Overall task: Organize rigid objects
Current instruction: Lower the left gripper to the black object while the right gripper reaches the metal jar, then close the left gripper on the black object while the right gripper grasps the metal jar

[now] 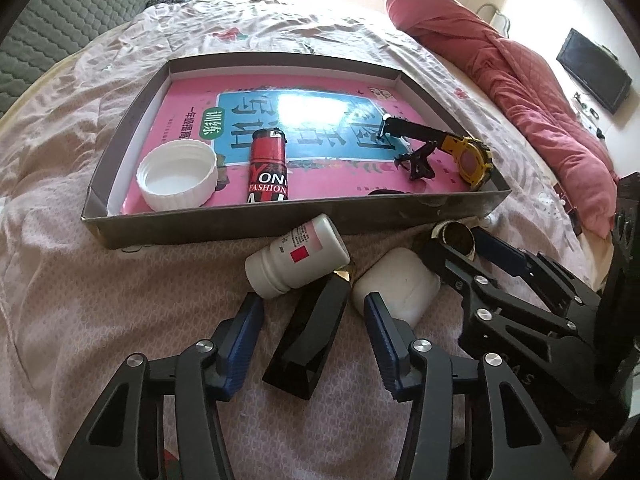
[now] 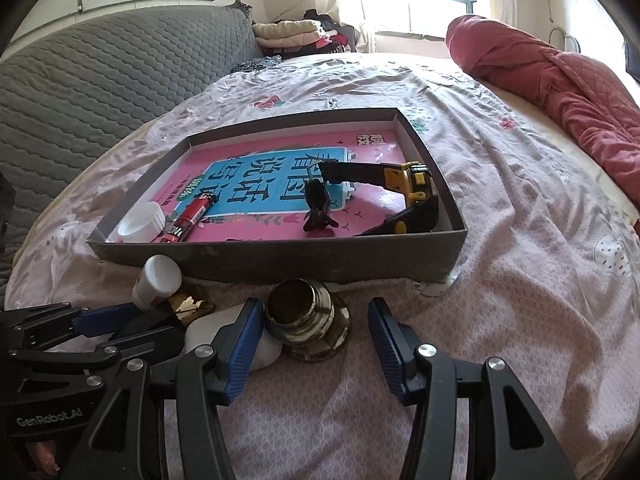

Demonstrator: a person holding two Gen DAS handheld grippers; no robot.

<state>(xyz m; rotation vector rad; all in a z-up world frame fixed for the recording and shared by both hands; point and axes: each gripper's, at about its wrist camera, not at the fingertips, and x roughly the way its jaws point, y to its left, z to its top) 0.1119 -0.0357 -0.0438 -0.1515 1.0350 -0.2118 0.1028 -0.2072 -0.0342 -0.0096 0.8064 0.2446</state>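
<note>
Before the grey tray, left gripper fingers stand apart around a black block; right gripper fingers flank a brass fitting, untouched.

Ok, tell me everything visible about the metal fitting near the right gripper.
The metal fitting looks like tarnished brass: a round threaded collar with a dark hollow opening on a wider, faceted base. It sits on the bedsheet, just outside the box, tilted toward the camera. It lies between the right gripper's open fingers, nearer the left one, beside a white bottle.
</note>
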